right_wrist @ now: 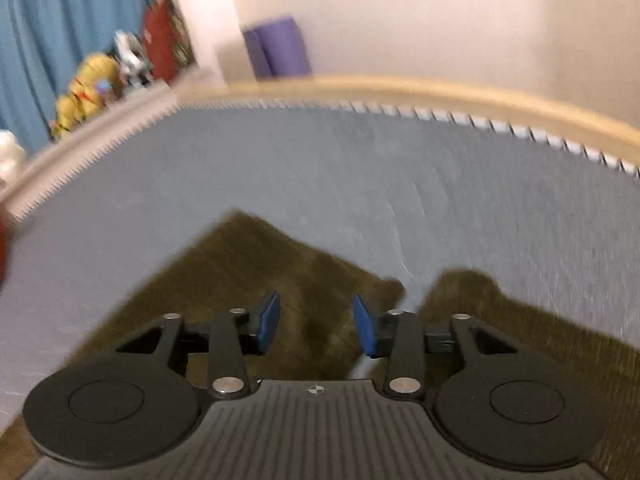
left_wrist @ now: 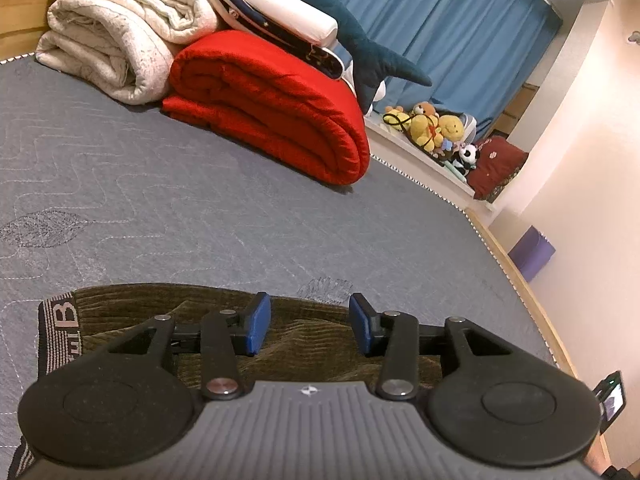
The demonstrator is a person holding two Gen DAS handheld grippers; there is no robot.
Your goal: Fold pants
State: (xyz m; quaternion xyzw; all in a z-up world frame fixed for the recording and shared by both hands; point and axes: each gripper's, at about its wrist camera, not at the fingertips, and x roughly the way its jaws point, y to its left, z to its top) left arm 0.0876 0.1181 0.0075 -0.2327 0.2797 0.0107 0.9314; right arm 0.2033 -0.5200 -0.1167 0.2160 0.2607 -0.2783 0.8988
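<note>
While both grippers hang over the bed, this is how things lie:

Pants: olive-brown corduroy pants [left_wrist: 304, 340] lie flat on the grey quilted mattress [left_wrist: 200, 208]; a dark waistband with a pale letter B [left_wrist: 60, 332] shows at the left end in the left wrist view.

Pants, right view: the same pants [right_wrist: 256, 264] show as 2 brown pieces with a narrow strip of grey mattress between them; the picture is blurred, so folds cannot be read.

Left gripper: the left gripper [left_wrist: 310, 326] is released, its 2 blue pads [left_wrist: 258, 322] apart, with corduroy seen below the gap; neither pad presses on cloth.

Right gripper: the right gripper [right_wrist: 316, 324] is also released, blue pads [right_wrist: 268, 320] apart above the pants, nothing pinched between them.

Bedding: a folded red quilt [left_wrist: 272, 108] and a rolled cream blanket [left_wrist: 116, 36] lie at the far side of the mattress, touching each other, well apart from the pants.

Beyond the bed: blue curtains [left_wrist: 460, 28], stuffed toys [left_wrist: 432, 124] on a ledge, and a purple box [left_wrist: 534, 254] on the floor by the wall.
</note>
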